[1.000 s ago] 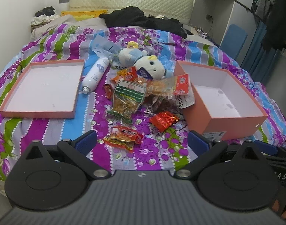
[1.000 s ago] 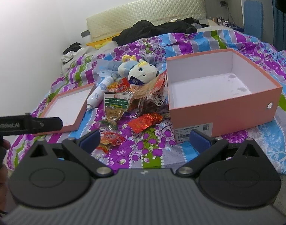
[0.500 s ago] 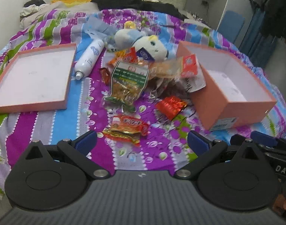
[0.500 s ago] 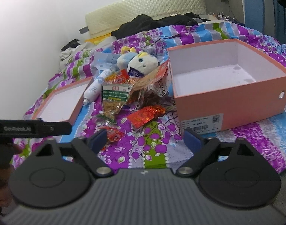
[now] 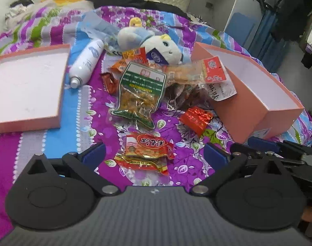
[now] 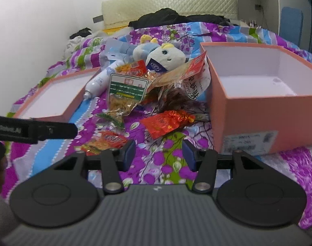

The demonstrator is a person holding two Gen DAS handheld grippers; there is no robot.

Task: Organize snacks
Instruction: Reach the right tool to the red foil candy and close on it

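Two hand-held grippers are hovering over a striped, flowered bed (image 5: 43, 143) where snack packets are lying in a heap between a shallow pink lid (image 5: 26, 86) and a deep, empty pink box (image 5: 256, 94). In the left wrist view, the left hand-held gripper (image 5: 154, 155) is standing spread wide with nothing between its fingers, and a flat red snack packet (image 5: 147, 153) is lying just ahead at twelve o'clock, its long axis running across, from nine to three o'clock. In the right wrist view, the right hand-held gripper (image 6: 159, 154) is half spread and closing on nothing but bedcover; that same packet is lying off to its ten o'clock. A crinkled red foil packet (image 6: 166, 123) is sitting at its twelve o'clock, a little farther off. The left one looks nearer to the flat packet, and the box is lying at its two o'clock.
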